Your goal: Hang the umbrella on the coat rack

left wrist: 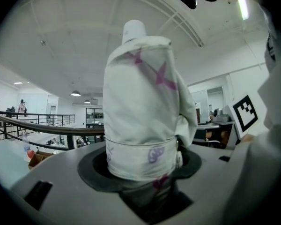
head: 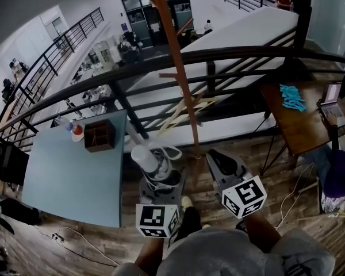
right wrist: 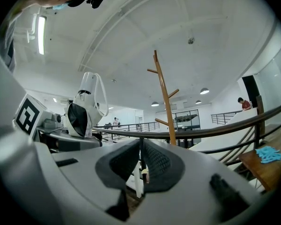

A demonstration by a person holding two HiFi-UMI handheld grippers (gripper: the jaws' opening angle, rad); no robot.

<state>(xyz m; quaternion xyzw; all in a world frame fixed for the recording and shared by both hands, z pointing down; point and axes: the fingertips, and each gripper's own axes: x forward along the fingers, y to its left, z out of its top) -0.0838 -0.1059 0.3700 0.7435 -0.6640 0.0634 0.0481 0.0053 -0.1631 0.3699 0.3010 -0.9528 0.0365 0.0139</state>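
Note:
A folded white umbrella (head: 148, 158) with purple markings (left wrist: 140, 107) stands upright between the jaws of my left gripper (head: 156, 180) (left wrist: 141, 172), which is shut on its lower part. Its wrist strap loops off to the right side of its top end (head: 171, 152). The wooden coat rack (head: 173, 45) (right wrist: 164, 97) rises just beyond both grippers, in front of the railing, with short pegs angled off its pole. My right gripper (head: 218, 160) (right wrist: 141, 146) sits beside the left one, jaws shut with nothing between them. From the right gripper view the umbrella (right wrist: 86, 108) shows to the left.
A black metal railing (head: 218, 56) runs across behind the rack, with an open drop beyond it. A pale blue table (head: 75, 177) at left carries a brown box (head: 99, 135) and a bottle (head: 76, 130). A wooden desk (head: 299, 128) stands at right. Cables lie on the floor (head: 293, 194).

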